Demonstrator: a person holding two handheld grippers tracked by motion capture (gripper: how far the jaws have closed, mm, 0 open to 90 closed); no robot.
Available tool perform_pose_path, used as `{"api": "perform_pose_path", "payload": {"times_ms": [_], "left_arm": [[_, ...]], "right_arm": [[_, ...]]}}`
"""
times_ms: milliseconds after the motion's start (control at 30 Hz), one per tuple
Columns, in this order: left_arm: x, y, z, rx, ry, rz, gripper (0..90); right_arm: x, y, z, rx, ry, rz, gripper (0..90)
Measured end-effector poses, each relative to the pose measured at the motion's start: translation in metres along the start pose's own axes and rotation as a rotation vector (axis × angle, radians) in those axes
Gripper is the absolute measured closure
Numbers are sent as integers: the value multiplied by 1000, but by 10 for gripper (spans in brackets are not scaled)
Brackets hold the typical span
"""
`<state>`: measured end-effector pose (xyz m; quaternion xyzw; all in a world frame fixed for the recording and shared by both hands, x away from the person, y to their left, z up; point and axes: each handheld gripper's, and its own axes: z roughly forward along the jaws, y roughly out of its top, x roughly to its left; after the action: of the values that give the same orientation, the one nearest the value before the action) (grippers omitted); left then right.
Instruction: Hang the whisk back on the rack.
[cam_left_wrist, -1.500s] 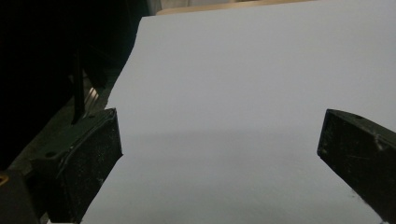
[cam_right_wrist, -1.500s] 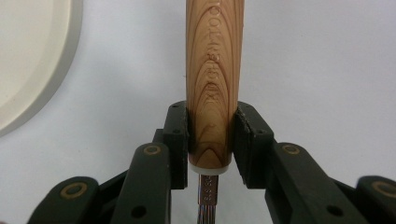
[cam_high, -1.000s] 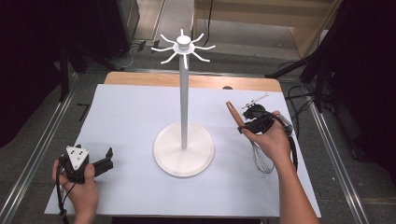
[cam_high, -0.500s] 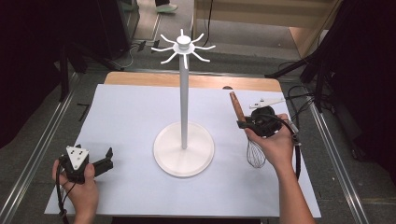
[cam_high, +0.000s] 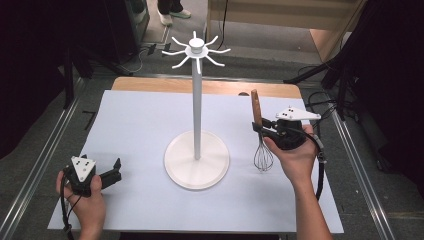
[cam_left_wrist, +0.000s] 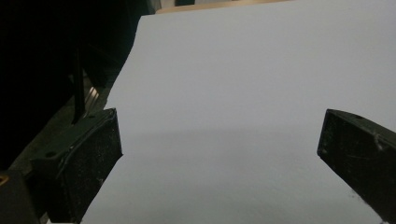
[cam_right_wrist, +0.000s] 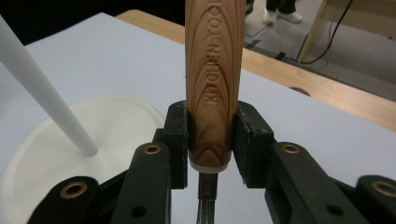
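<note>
A whisk with a wooden handle and wire head stands nearly upright, handle up, wire head hanging just above the white sheet. My right gripper is shut on the lower end of that handle, both pads pressing its sides. A white hook stand with a round base rises at the table's middle, left of the whisk. Near the front left corner my left gripper rests low over the sheet, its jaws wide apart with nothing between them.
The white sheet covers a wooden table. Several hook arms spread at the stand's top. Metal rails run along both table sides. A person's feet stand beyond the far edge.
My right gripper has lifted the whisk and swung it from a slant to nearly upright, shifting a little toward the stand. The left gripper has stayed put.
</note>
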<state>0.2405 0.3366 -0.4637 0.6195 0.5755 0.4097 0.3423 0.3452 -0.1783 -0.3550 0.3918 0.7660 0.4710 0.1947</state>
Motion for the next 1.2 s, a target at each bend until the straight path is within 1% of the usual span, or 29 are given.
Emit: {"api": "perform_pose_path", "payload": {"times_ms": [67, 200, 433, 500, 600, 700, 833, 1000, 1200], "left_arm": [[0, 0, 0, -1, 0, -2, 3], [0, 0, 0, -3, 0, -3, 3], [0, 0, 0, -2, 0, -1, 3], [0, 0, 0, -2, -1, -1, 3], [0, 0, 0, -2, 0, -2, 3], [0, 0, 0, -2, 0, -1, 3], [0, 0, 0, -3, 0, -1, 3], [0, 0, 0, -1, -1, -1, 3], [0, 0, 0, -2, -1, -2, 3]], "right_arm": [[2, 1, -1, -23, 1, -6, 706], [5, 1, -3, -64, 16, -2, 706], [9, 3, -11, -146, 34, -4, 706], [10, 4, -13, -169, 48, -3, 706], [12, 5, -16, -200, 50, -6, 706], [14, 6, -18, -224, 64, -3, 706], [18, 9, -21, -255, 82, -12, 706], [24, 14, -24, -292, 94, -22, 706], [31, 21, -27, -321, 107, -28, 706]]}}
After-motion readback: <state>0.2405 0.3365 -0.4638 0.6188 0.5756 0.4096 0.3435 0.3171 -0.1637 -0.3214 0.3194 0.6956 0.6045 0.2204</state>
